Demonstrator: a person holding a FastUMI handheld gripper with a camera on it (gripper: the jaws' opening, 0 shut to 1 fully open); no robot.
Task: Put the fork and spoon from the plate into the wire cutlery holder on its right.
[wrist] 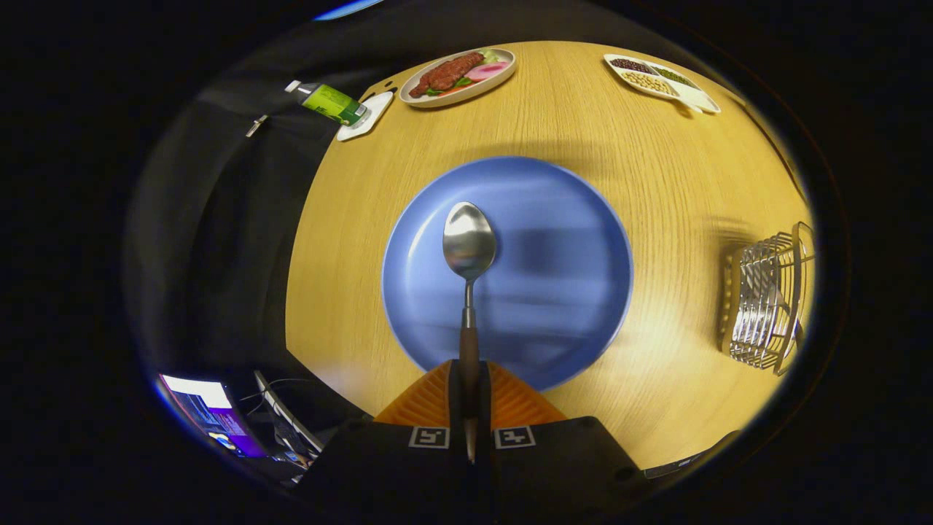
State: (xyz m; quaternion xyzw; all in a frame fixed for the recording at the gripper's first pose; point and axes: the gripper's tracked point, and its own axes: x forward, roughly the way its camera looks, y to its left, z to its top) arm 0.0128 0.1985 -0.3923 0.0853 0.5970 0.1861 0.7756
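gripper view: spoon [469, 248] in tool [469, 379] fingers

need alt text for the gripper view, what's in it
The tongs are shut on a spoon, held by its handle above a blue plate on a wooden table. A wire cutlery holder stands to the plate's right; two food dishes sit beyond.

We note a silver spoon [469, 244] with a dark brown handle over a plain blue plate [568, 292]. The worktop [656, 182] shows light wood grain. At 3 o'clock, the wire cutlery holder [765, 302] is chrome.
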